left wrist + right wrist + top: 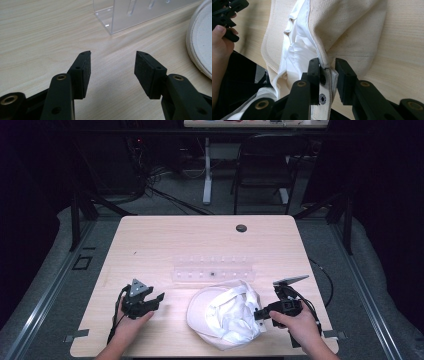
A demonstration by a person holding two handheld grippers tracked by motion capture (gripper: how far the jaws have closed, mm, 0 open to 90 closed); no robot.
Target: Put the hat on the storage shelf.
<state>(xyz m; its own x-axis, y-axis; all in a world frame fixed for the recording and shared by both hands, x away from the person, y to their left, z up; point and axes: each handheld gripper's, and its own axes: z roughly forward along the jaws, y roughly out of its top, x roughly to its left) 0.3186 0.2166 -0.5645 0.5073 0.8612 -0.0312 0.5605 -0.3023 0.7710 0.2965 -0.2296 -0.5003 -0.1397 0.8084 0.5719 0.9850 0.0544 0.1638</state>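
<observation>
A white cap [227, 312] lies upside down on the wooden table [175, 235], near its front edge, with the pale lining facing up. From the right, my right gripper [257, 315] reaches to the cap's rim. In the right gripper view its jaws [328, 67] are shut on the cap's [347, 25] back edge, where the strap with its snap holes sits between the pads. My left gripper [156, 300] rests low over the table left of the cap, open with nothing between its jaws [112, 65]. The cap's brim [200, 42] lies off to its right.
A clear acrylic rack [212, 270] with a row of slots stands just behind the cap, and its near corner [130, 15] lies ahead of the left gripper. A cable hole [241, 228] is at the table's back. A chair [265, 160] stands beyond the far edge.
</observation>
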